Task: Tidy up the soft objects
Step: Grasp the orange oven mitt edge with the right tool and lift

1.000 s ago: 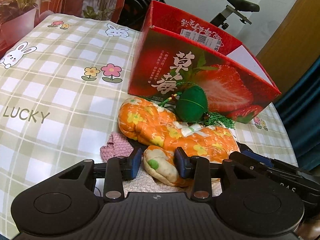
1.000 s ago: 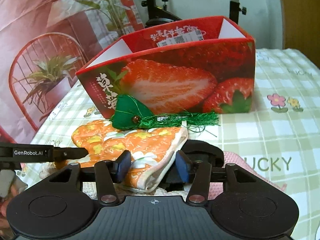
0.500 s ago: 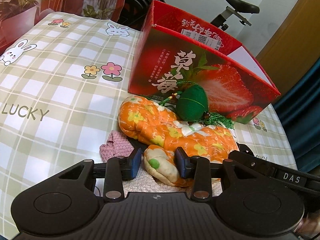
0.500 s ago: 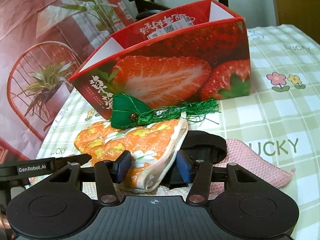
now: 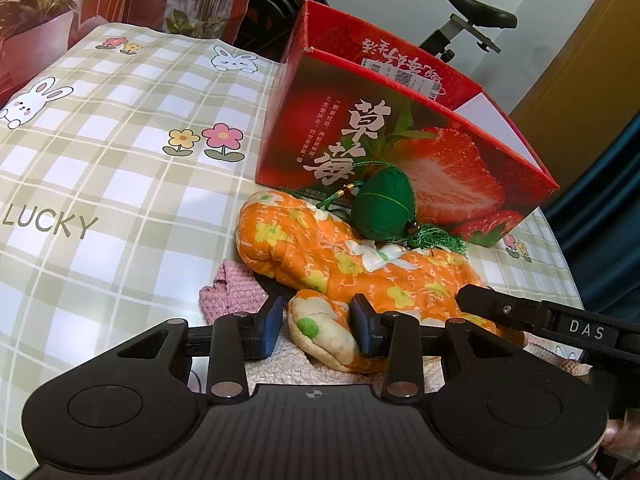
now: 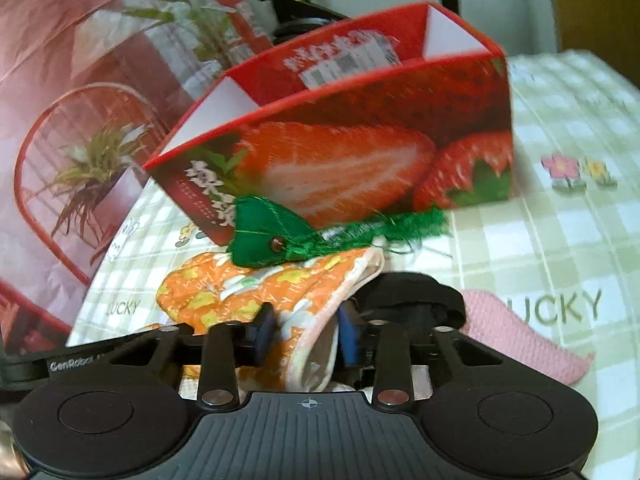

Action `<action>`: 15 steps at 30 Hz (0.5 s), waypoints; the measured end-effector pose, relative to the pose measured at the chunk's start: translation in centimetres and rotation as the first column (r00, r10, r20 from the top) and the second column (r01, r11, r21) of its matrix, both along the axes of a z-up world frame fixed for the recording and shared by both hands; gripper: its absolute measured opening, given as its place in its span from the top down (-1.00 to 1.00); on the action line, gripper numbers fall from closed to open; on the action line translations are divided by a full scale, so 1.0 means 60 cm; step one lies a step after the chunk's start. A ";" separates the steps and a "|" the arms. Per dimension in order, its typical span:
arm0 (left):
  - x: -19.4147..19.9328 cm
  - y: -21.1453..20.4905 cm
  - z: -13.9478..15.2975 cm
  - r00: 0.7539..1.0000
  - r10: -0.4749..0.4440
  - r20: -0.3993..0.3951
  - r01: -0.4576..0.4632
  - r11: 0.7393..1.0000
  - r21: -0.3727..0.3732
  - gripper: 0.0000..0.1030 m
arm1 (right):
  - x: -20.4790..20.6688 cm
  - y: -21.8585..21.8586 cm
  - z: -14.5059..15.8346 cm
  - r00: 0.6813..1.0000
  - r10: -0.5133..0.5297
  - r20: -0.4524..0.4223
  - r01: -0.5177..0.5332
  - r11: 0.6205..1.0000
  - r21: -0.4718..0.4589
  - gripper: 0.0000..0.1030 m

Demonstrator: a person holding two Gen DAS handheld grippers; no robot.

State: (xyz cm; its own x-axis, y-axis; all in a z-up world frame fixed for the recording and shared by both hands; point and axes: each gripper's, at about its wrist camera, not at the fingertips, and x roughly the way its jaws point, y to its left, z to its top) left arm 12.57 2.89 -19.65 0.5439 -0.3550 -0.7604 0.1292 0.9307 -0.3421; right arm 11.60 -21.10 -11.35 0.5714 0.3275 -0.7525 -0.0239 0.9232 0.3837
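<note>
An orange flowered oven mitt (image 5: 340,256) lies on the checked tablecloth in front of a red strawberry box (image 5: 400,136). A green tasselled sachet (image 5: 384,208) rests on the mitt. My left gripper (image 5: 316,326) is open, its pads on either side of the mitt's thumb. My right gripper (image 6: 306,332) is shut on the mitt's cuff (image 6: 312,312) at the other end, and the mitt looks raised there, the sachet (image 6: 268,236) still riding on it. The open box also shows in the right wrist view (image 6: 340,152).
A pink knitted cloth (image 5: 232,288) lies under the mitt and shows in the right wrist view (image 6: 516,332) beside a black soft object (image 6: 412,296). A white fuzzy cloth (image 5: 288,364) lies beneath. Plants and an exercise bike stand behind the table.
My right gripper has closed on the mitt's cuff and tilted it up, with the view now blurred by motion. My left gripper has hardly moved.
</note>
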 end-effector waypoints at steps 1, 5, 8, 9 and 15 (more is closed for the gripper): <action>0.000 0.001 0.000 1.000 0.000 -0.001 0.000 1.000 0.000 0.22 | -0.001 0.006 0.004 1.000 0.016 0.012 -0.016 1.000 -0.014 0.59; 0.002 0.002 -0.002 1.000 0.000 -0.003 0.000 1.000 -0.005 0.22 | -0.003 0.018 0.010 0.998 0.058 0.039 -0.056 0.996 -0.065 0.67; 0.004 0.006 -0.002 1.000 0.001 -0.008 -0.001 1.000 -0.017 0.21 | -0.004 0.012 0.006 0.998 0.052 0.038 -0.050 0.998 -0.050 0.68; 0.005 0.008 -0.002 1.000 0.003 -0.012 -0.003 1.000 -0.026 0.20 | -0.006 0.010 0.005 0.998 0.055 0.039 -0.053 0.997 -0.050 0.68; 0.023 0.030 0.007 0.998 0.035 -0.044 -0.039 0.995 -0.094 0.12 | -0.009 0.014 0.003 0.996 0.079 0.047 -0.075 0.994 -0.073 0.68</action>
